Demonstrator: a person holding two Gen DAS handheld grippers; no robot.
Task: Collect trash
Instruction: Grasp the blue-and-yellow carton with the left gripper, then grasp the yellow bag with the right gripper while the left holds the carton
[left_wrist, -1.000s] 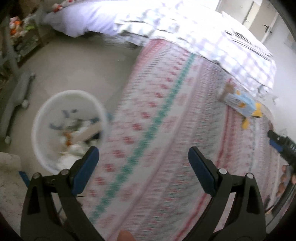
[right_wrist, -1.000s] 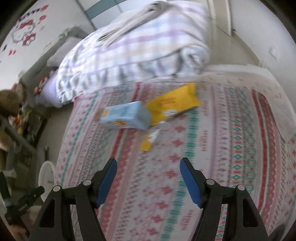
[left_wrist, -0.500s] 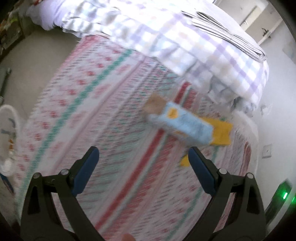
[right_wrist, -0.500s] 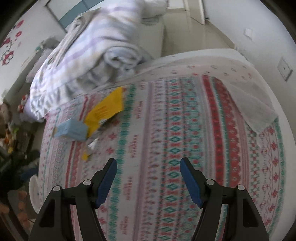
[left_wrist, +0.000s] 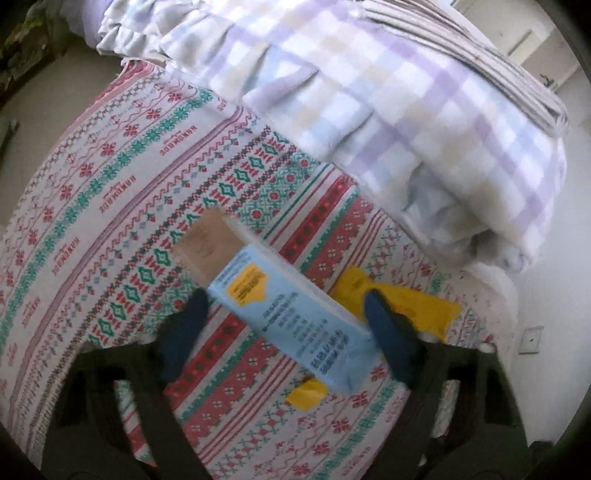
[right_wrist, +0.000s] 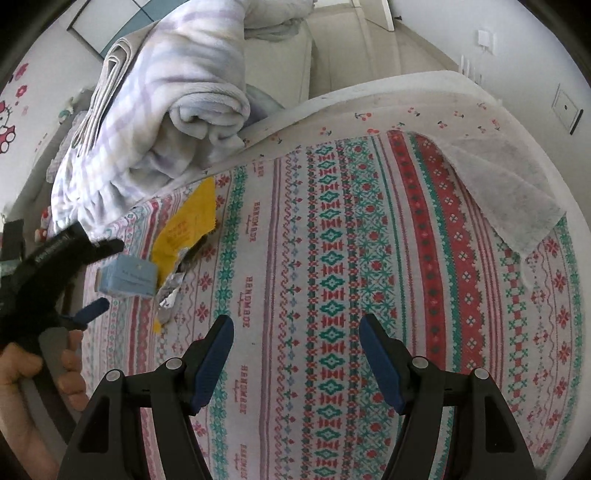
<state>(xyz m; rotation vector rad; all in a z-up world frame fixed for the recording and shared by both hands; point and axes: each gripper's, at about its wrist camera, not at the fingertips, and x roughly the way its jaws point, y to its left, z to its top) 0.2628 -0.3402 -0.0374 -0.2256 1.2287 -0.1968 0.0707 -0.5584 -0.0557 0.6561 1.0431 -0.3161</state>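
A light blue carton (left_wrist: 295, 317) with an open brown flap lies slantwise on the patterned bed sheet (left_wrist: 110, 206). My left gripper (left_wrist: 284, 301) hangs over it with its jaws closing, one finger on each side of the carton and a gap left at the left pad. A yellow wrapper (left_wrist: 417, 306) lies behind the carton and a small yellow scrap (left_wrist: 306, 395) in front. The right wrist view shows the carton (right_wrist: 129, 277), the yellow wrapper (right_wrist: 188, 225), a crumpled foil piece (right_wrist: 170, 291) and the left gripper (right_wrist: 103, 275). My right gripper (right_wrist: 297, 325) stands open over bare sheet.
A checked lilac blanket (left_wrist: 369, 92) is heaped at the head of the bed, just behind the trash. A thin white cloth (right_wrist: 509, 184) lies at the bed's far right corner. A hand (right_wrist: 22, 373) holds the left gripper. Walls stand close on the right.
The left gripper swung from the white bin on the floor across the bed to the blue carton, and its jaws narrowed around it. The right gripper swung right, away from the trash.
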